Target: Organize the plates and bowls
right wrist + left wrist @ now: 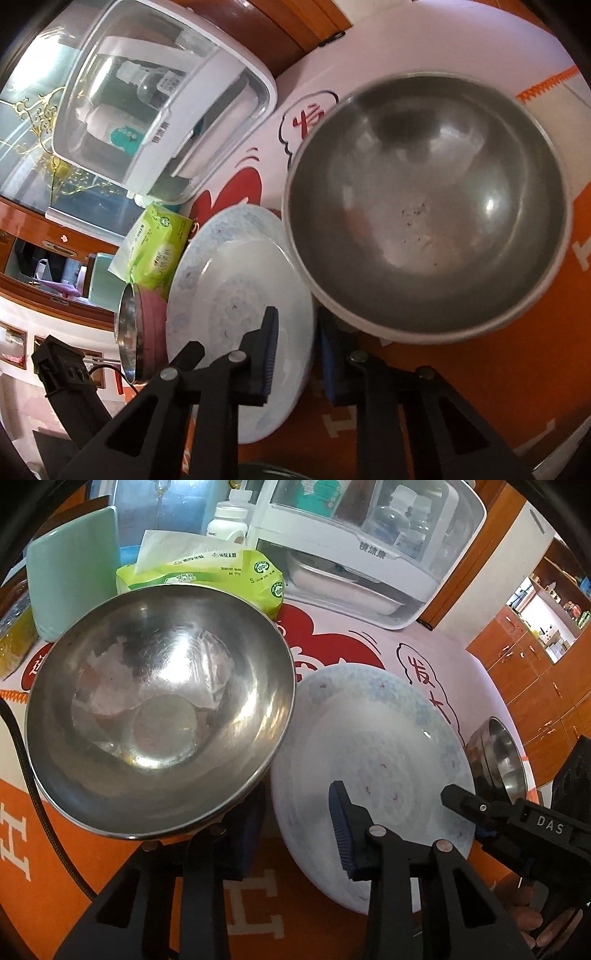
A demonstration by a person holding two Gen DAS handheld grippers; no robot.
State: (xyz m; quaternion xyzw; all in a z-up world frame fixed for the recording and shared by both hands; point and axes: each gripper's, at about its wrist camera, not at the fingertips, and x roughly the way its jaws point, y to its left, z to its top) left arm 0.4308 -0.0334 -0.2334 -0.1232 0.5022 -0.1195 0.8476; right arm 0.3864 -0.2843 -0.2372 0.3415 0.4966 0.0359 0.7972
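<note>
On the tablecloth [424,642], a plate [369,746] lies between two steel bowls [159,709].

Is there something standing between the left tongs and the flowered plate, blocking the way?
Nothing visible does. The left tongs are open, one finger over the near part of the plate. The steel bowl sits to the left, covering the other finger, not in the way.

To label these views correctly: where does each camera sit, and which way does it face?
Left wrist: on the left gripper, facing down at a steel bowl and the plate; its own fingers show.
Right wrist: on the right gripper, facing down at a second bowl; its own fingers show.
Shared: plate, tissue pack, white box.
</note>
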